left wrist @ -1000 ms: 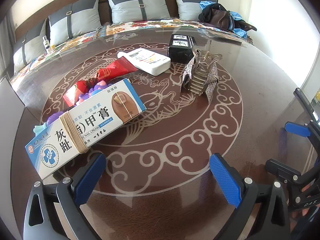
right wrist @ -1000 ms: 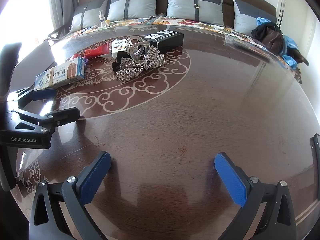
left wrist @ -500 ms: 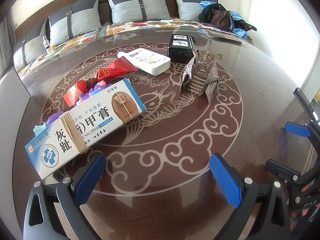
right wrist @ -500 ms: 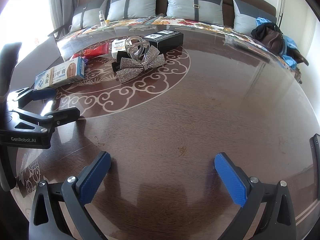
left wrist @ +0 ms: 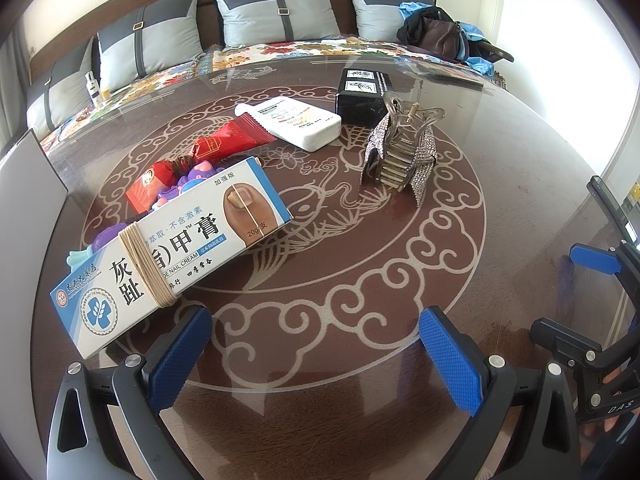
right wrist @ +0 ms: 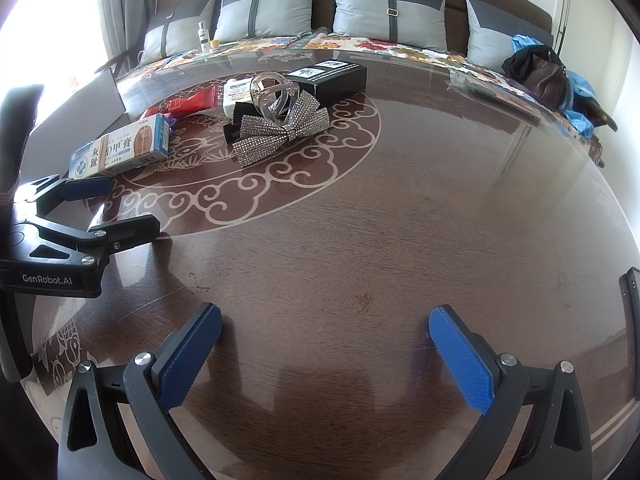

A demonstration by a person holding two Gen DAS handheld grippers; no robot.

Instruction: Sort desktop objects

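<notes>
Desk things, e.g. nail cream box (left wrist: 172, 248) & hair clip (left wrist: 400, 152), aren't sorted yet; left claw (left wrist: 316, 352) & right claw (right wrist: 324, 344) are kept spread, nothing held.

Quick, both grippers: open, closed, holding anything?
Left gripper: open, holding nothing.
Right gripper: open, holding nothing.

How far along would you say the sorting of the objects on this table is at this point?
Nothing looks sorted yet. The nail cream box, red packet, white tube, black box and rhinestone hair clip lie clustered on the table. Nothing is in hand: the left gripper and right gripper are both open and empty. All of it remains.
</notes>
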